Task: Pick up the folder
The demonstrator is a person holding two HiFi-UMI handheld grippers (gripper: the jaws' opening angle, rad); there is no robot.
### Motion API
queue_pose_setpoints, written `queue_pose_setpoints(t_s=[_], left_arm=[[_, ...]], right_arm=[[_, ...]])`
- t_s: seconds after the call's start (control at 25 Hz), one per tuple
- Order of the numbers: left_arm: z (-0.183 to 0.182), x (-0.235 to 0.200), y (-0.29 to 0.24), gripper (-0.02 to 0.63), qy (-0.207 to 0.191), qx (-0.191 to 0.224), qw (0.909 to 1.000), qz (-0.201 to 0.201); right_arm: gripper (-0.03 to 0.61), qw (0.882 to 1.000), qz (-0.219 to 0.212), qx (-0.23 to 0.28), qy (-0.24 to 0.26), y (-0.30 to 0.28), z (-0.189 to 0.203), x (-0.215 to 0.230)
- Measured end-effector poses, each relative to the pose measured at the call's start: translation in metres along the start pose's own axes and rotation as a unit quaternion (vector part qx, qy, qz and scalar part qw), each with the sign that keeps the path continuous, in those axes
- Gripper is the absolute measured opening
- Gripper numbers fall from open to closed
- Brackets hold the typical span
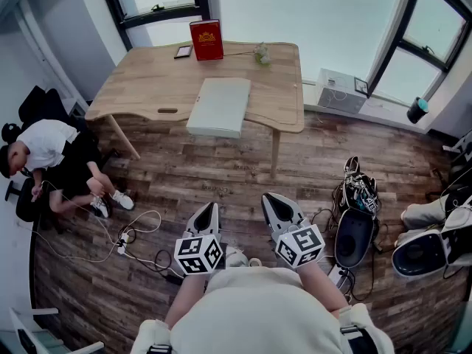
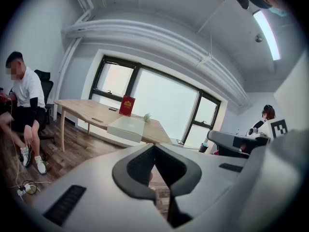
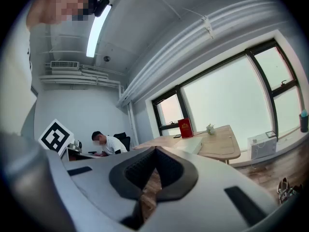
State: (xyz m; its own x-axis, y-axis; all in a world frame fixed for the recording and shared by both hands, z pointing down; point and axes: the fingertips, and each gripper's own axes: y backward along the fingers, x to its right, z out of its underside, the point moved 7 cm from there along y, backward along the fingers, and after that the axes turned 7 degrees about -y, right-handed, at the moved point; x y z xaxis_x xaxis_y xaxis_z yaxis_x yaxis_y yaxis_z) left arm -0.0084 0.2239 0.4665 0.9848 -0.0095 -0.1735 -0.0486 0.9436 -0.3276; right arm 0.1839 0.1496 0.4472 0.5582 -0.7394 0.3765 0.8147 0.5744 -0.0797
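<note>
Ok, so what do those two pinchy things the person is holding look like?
The left gripper and right gripper are light grey and pointed like beaks, with dark ridged pads inside. Each carries a white cube printed with black square markers. The person wears a cream top.

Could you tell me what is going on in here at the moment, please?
A person with a gripper in each hand stands facing the wooden table, well short of it. The pale folder lies flat near the table's front edge, untouched. The left gripper and right gripper are both shut and empty, held out over the floor. Another person sits off to the side.
</note>
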Motion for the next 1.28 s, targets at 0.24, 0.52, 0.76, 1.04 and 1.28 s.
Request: queue_pose_setpoints(t_s=[0.24,0.52,0.76,1.04,1.28], left_arm=[[0.0023,0.0037,-0.0049,0.02,0.005,-0.003,1.0,-0.002],[0.0005,0.0011,-0.0052,0.021,0.006,-0.003,1.0,-0.005],[0.0045,0.0003,-0.0055,0.021,0.008,-0.003,0.9999,-0.007],[0.003,0.0022,-0.0085,0.02,0.009,-0.004,0.9999,-0.013],[0.0071,0.0019,-0.007,0.02,0.008,-0.009,0.9999,-0.011]], right_arm=[[0.02,1.0,0.003,-0.002,0.002,0.0044,-0.0026,0.0065],[0.019,1.0,0.008,0.0,0.002,0.0047,-0.001,0.0092],[0.02,1.0,-0.009,0.013,-0.012,0.0076,0.0002,0.0084],[0.02,1.0,-0.011,0.005,0.006,0.0064,-0.0031,0.0102],[0.02,1.0,-0.009,0.0,0.005,0.0071,0.0041,0.0105]])
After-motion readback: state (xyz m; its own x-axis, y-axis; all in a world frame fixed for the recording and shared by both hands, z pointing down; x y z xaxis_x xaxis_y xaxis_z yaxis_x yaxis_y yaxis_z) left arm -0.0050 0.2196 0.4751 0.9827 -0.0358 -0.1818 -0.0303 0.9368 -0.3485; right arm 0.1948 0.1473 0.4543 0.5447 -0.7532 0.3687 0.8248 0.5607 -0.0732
